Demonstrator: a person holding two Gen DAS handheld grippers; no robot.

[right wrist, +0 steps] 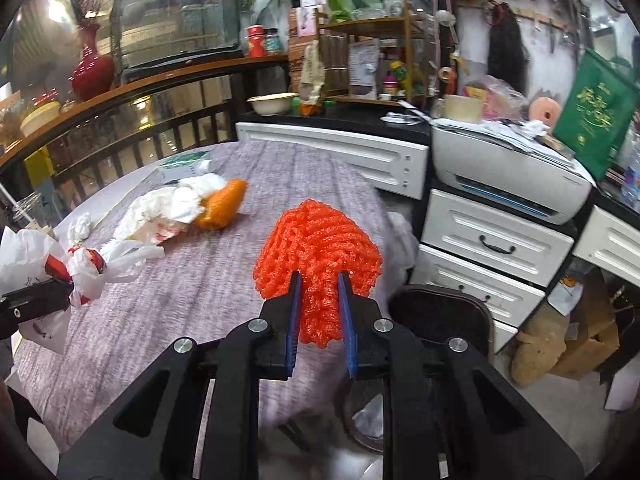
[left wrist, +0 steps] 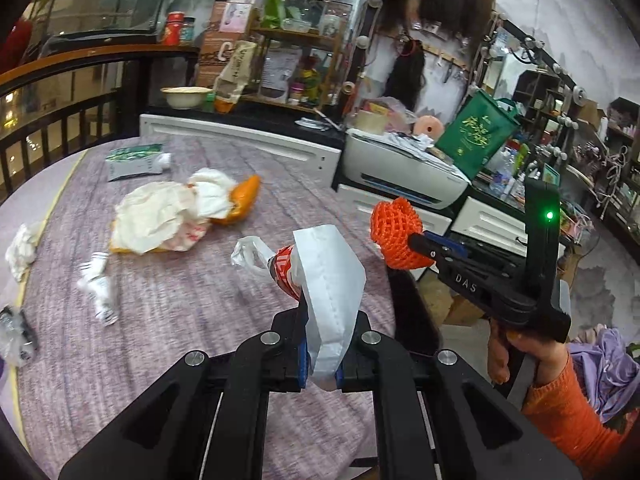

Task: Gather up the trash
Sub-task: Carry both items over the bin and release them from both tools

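My left gripper is shut on a white paper bag with a red-and-white wrapper and thin plastic at its far end, held above the purple table. My right gripper is shut on an orange foam fruit net, held over the table's right edge; it also shows in the left wrist view. The bag in my left gripper shows in the right wrist view at the left.
On the table lie crumpled white wrappers with an orange piece, a green-white packet, white tissue and small white scraps. A dark bin stands below the table's right edge. White drawers and a printer stand behind.
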